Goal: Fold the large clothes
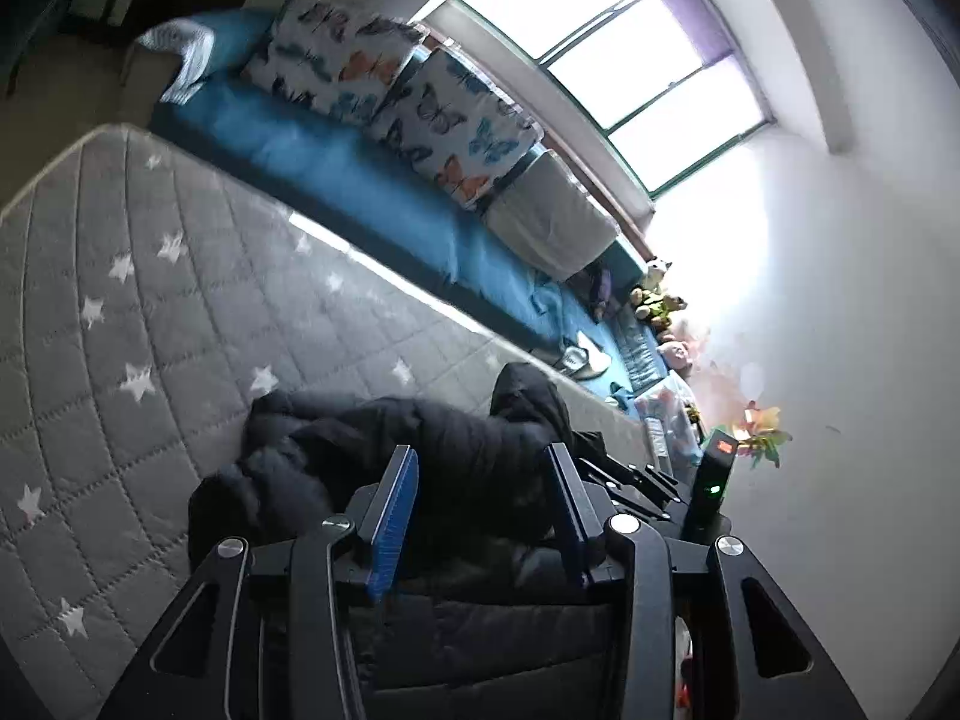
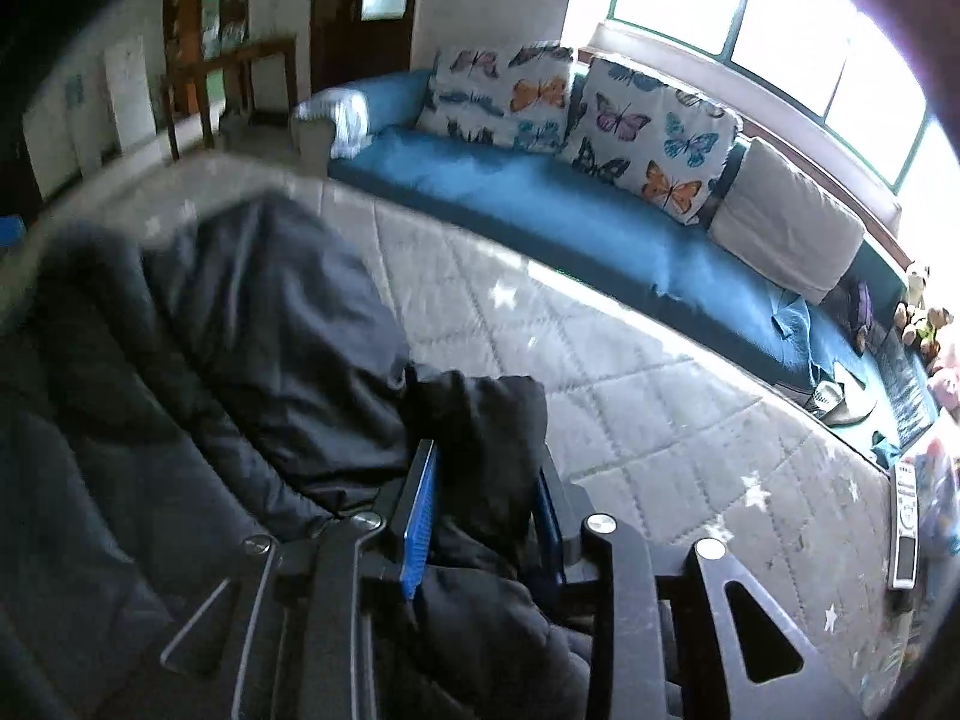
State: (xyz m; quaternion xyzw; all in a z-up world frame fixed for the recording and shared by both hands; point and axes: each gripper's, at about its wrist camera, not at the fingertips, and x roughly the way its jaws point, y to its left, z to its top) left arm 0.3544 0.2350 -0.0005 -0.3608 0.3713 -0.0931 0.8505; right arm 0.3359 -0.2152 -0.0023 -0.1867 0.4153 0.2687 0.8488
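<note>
A black padded jacket lies bunched on a grey quilted mattress with white stars. My left gripper hovers over the jacket, its blue-padded jaws apart with dark fabric between them; no grip is evident. Part of the other gripper shows just to its right. In the right wrist view the jacket spreads to the left over the mattress. My right gripper has a thick fold of the jacket between its jaws and holds it.
A blue sofa with butterfly cushions runs behind the mattress, under a bright window. Soft toys and small items sit at the sofa's far end. A wooden chair and door stand at the back left.
</note>
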